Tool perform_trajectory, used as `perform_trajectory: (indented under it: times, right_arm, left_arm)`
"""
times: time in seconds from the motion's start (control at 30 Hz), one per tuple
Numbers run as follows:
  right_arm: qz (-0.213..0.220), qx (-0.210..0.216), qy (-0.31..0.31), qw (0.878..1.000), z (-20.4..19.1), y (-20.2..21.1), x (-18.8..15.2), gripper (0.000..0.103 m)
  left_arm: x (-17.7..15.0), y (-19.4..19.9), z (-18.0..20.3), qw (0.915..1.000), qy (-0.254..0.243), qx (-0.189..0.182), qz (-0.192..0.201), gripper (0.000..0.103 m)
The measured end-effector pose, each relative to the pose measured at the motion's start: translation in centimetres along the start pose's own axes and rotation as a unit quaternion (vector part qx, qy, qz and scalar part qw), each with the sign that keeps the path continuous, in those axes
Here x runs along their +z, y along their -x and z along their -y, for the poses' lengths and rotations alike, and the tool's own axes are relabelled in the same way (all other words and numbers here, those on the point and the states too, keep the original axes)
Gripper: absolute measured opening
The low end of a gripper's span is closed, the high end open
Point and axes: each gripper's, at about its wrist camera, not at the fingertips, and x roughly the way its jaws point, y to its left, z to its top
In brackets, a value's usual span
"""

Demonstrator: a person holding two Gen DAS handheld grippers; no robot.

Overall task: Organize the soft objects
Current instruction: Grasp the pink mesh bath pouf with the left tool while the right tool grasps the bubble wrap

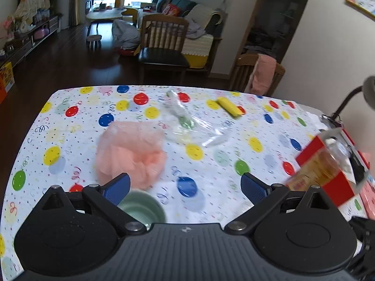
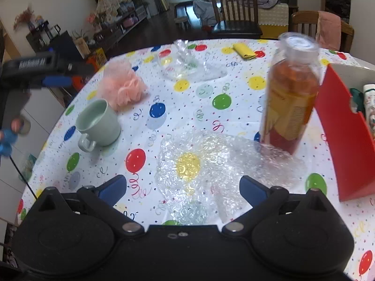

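Pink mesh pouf (image 1: 131,152) sits on the desk (image 1: 70,140) with the balloon-print cloth, uncontained, just ahead of the left tongs (image 1: 185,187), at about 11 o'clock from their midpoint in the left wrist view; its near edge is behind the left blue pad, contact can't be confirmed. Left tongs are spread wide, nothing between the pads. Pale green mug (image 1: 140,208) sits right below the pouf, at 7 o'clock from the tongs' midpoint, partly hidden by the left finger. In the right wrist view the pouf (image 2: 123,85) touches or nearly touches the mug (image 2: 98,123) at the mug's 1 o'clock. Crumpled bubble wrap (image 2: 199,175) lies flat directly ahead of the right tongs (image 2: 182,189), spanning the gap between the pads; pads stand apart and press on nothing. Amber bottle with a clear cap (image 2: 290,93) stands on the far right edge of the wrap, at 2 o'clock from the right tongs, slightly tilted and blurred. Red box (image 2: 344,140) is just right of the bottle at 3 o'clock, open top, something inside I can't identify. Clear plastic bag (image 2: 187,63) lies farther out at 12 o'clock, folded yellow cloth (image 2: 243,50) beyond it near the far desk edge at 1 o'clock. Wooden chair (image 2: 234,11) stands behind the desk.
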Motion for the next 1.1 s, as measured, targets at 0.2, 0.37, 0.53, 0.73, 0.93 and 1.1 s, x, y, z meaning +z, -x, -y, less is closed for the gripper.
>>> perform_trajectory:
  times: [0.2,0.37,0.53,0.73,0.93,1.1]
  right_arm:
    - [-0.02,-0.006,0.019,1.0,-0.7,-2.9,0.6,0.103]
    - [-0.038,-0.015,0.036,0.999,-1.2,-5.2,1.0,0.103]
    - [-0.051,-0.022,0.046,0.997,-1.5,-7.1,1.3,0.103]
    - [-0.063,-0.023,0.055,0.996,-1.9,-9.2,1.8,0.103]
    - [-0.075,-0.031,0.065,0.995,-2.0,-10.9,1.9,0.103]
    - [-0.08,-0.04,0.076,0.993,-2.2,-11.7,1.7,0.091]
  left_arm:
    - [2.3,-3.0,-2.6,0.9998,-0.003,0.019,-0.011,0.101]
    - [3.4,-6.0,-3.5,0.9982,-0.029,0.043,-0.029,0.101]
    - [4.0,-9.1,-4.8,0.9963,-0.031,0.057,-0.056,0.101]
    - [4.5,-12.2,-6.3,0.9945,-0.005,0.055,-0.089,0.101]
    - [4.5,-14.8,-7.4,0.991,0.019,0.055,-0.12,0.101]
    - [4.1,-16.3,-8.3,0.9881,0.028,0.054,-0.141,0.101]
